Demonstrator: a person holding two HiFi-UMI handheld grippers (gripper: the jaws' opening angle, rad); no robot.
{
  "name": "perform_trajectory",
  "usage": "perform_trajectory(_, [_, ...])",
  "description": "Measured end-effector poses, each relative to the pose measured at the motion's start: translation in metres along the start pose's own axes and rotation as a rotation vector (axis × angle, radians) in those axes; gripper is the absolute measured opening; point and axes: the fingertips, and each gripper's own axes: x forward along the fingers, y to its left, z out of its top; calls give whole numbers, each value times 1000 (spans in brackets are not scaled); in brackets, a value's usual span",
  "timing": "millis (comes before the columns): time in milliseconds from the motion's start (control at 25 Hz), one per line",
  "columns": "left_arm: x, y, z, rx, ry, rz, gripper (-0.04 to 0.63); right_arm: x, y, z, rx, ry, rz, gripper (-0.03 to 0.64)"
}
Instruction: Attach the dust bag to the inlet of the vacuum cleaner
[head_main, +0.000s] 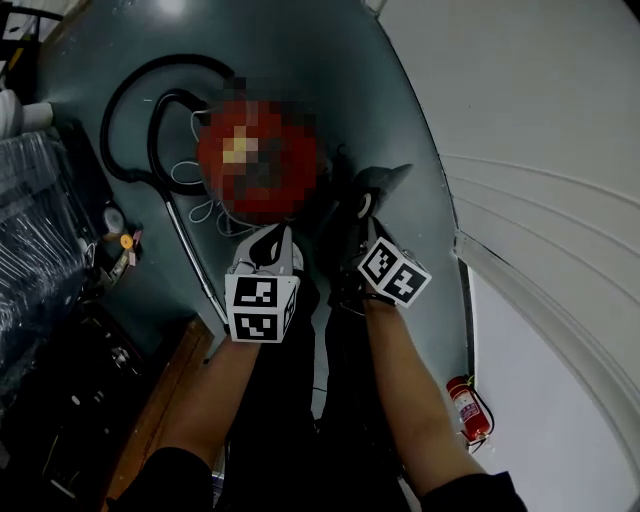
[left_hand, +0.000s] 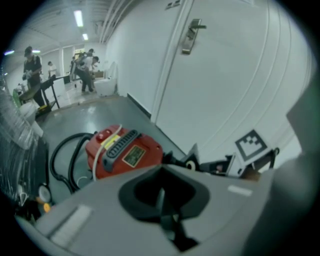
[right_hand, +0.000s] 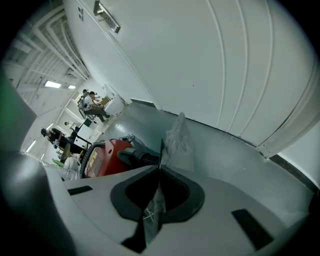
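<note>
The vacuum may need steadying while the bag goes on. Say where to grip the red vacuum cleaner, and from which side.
Probably the black ribbed bar along the top of the red vacuum cleaner, taken from above, jaws across its narrow width. It looks like a carry handle, and the rounded body around it seems too wide to clamp.

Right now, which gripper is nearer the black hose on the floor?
Left. The left gripper sits just right of the hose; the right gripper is farther right, beyond it.
</note>
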Motion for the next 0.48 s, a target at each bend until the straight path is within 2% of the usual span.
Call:
perform_trajectory(160, [3,15,2,45,14,6,-1,13,10,-14,-2,19,19,12])
perform_trajectory(320, [9,30,7,54,14,21,-2,23,18,-16,-3,26,36,11])
perform_trajectory(480, [15,45,16,95,9,60,0,24,21,-15,0,30,30,11])
